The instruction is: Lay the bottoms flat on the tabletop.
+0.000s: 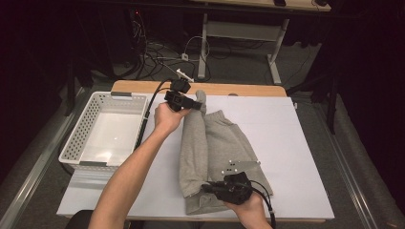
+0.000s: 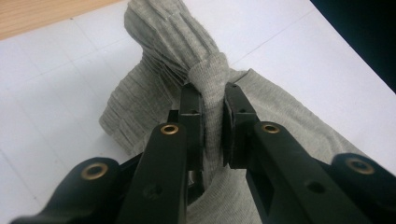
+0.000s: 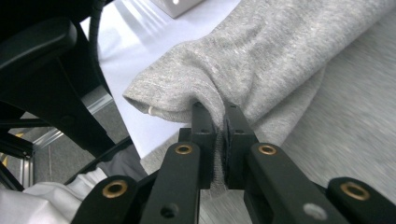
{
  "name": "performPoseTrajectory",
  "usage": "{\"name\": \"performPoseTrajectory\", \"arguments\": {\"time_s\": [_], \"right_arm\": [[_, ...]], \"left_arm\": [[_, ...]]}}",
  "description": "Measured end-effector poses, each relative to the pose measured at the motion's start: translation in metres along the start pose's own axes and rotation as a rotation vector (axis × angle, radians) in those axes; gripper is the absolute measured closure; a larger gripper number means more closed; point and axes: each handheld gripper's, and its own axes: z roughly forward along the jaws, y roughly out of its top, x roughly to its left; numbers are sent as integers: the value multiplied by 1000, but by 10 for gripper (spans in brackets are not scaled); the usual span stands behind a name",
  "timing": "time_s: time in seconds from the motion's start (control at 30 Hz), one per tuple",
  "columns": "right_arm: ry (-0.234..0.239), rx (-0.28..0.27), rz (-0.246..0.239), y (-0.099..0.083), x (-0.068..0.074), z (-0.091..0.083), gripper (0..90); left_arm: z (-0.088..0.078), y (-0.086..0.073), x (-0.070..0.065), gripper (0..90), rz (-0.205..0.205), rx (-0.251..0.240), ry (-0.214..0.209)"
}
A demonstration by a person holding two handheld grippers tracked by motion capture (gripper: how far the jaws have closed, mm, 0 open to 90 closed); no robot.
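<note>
A grey sweatshirt (image 1: 215, 148) lies lengthwise on the white table cover, partly folded, with a long fold of it lifted along its left side. At the far end my left gripper (image 1: 195, 104) is shut on the ribbed cuff (image 2: 212, 98), bunched between its jaws. At the near end my right gripper (image 1: 206, 187) is shut on a pinched edge of the same grey sweatshirt (image 3: 261, 70), holding the fold just above the table.
A white slotted basket (image 1: 106, 129) stands at the left of the table, its inside bare. The white cover (image 1: 282, 133) leaves free room right of the garment. A wooden table edge (image 1: 239, 88) runs along the back; cables lie on the floor beyond.
</note>
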Motion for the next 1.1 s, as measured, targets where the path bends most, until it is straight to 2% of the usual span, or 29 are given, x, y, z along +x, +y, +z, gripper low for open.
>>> {"name": "performPoseTrajectory", "arguments": {"time_s": [0.5,0.67,0.83,1.1], "right_arm": [[-84,24,41,-22,-20,-22,861],[-104,37,51,-28,-24,-25,860],[-124,58,51,-32,-26,-27,860],[-137,77,57,-37,-28,-27,858]], "left_arm": [[29,1,-12,783,8,-4,6],[42,0,-14,783,1,-2,11],[53,-1,-16,783,14,-2,23],[70,-3,-14,782,-2,18,30]]}}
